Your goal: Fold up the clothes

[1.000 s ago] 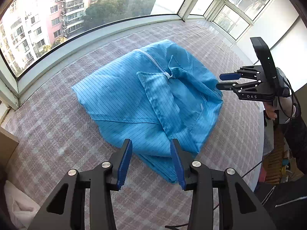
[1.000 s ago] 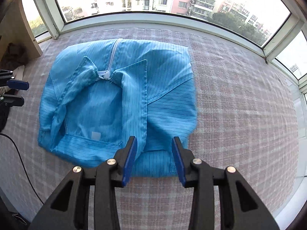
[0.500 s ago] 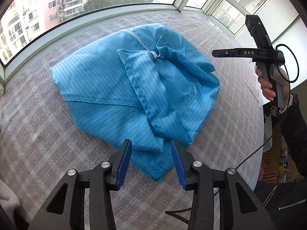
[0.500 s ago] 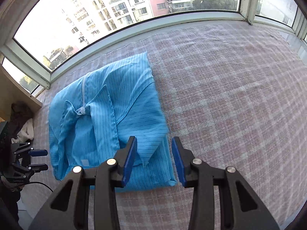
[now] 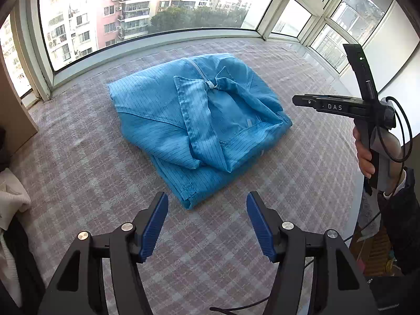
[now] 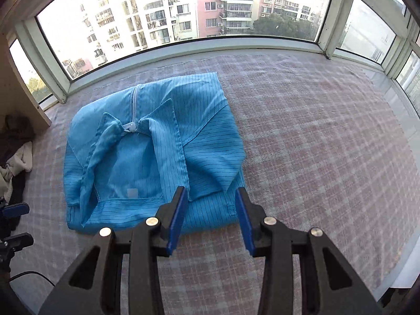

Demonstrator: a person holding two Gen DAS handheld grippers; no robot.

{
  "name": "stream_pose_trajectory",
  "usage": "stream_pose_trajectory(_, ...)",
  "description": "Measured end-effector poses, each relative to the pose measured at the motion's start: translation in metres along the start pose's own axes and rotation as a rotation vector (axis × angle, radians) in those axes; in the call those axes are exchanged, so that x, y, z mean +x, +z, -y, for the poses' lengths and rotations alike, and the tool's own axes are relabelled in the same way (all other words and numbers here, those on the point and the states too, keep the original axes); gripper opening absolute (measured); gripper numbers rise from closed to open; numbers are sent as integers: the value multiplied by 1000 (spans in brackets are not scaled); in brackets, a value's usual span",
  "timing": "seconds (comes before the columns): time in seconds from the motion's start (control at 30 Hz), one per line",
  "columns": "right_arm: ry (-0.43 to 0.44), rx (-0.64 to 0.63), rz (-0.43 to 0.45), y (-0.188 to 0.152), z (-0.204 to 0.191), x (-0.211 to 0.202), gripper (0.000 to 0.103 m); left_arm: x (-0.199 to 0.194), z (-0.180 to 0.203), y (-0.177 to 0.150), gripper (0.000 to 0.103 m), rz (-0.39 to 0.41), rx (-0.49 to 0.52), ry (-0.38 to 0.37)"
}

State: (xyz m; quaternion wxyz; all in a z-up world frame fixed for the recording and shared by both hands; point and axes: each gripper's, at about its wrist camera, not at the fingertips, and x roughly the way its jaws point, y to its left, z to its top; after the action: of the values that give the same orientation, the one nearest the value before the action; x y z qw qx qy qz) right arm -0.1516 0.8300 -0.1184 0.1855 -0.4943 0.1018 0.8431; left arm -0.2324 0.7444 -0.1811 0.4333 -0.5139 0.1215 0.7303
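The blue striped zip jacket lies folded into a rough square on the checked cloth surface, collar flaps loose around the zip pull. The left gripper, whose jaws have just been opening, is wide and empty, short of the near corner. The right gripper stands partly open above the near hem, gripping nothing. Risk: closing on the top layer alone would peel the fold apart; snagging a loose collar flap would skew the stack.
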Motion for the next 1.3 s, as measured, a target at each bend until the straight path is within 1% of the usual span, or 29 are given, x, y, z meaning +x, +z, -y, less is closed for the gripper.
stream_pose_trajectory(0.07,-1,7,59,-11,-14,-31,48,-13,7,-8,64,38,-18,22)
stream_pose_trajectory(0.13,22,5,91,-25,-26,-57,48,-30,13,-14,76,80,-37,25)
stream_pose_trajectory(0.27,24,-11,118,-49,-52,-92,48,-62,28,-27,77,149,-50,77)
stream_pose_trajectory(0.37,27,-16,140,-72,-67,-117,49,-81,37,-38,78,178,-65,107)
stream_pose_trajectory(0.43,41,-19,141,-84,-75,-129,49,-90,43,-47,78,184,-76,116)
stream_pose_trajectory(0.5,57,-17,145,-95,-81,-139,49,-102,50,-57,78,208,-77,119)
stream_pose_trajectory(0.6,46,-26,170,-109,-91,-158,49,-121,62,-73,78,242,-69,139)
stream_pose_trajectory(0.73,62,-37,194,-128,-104,-179,49,-146,72,-91,78,280,-75,167)
stream_pose_trajectory(0.8,60,-63,202,-137,-113,-187,49,-157,73,-101,78,295,-89,160)
stream_pose_trajectory(0.87,62,-79,210,-145,-122,-194,49,-167,72,-111,78,308,-94,171)
stream_pose_trajectory(1.1,45,-65,254,-170,-155,-223,49,-192,58,-152,78,306,-97,200)
stream_pose_trajectory(1.23,23,-54,268,-190,-180,-239,49,-210,53,-175,79,298,-70,180)
stream_pose_trajectory(1.3,18,-46,274,-202,-192,-246,49,-220,53,-187,79,305,-40,185)
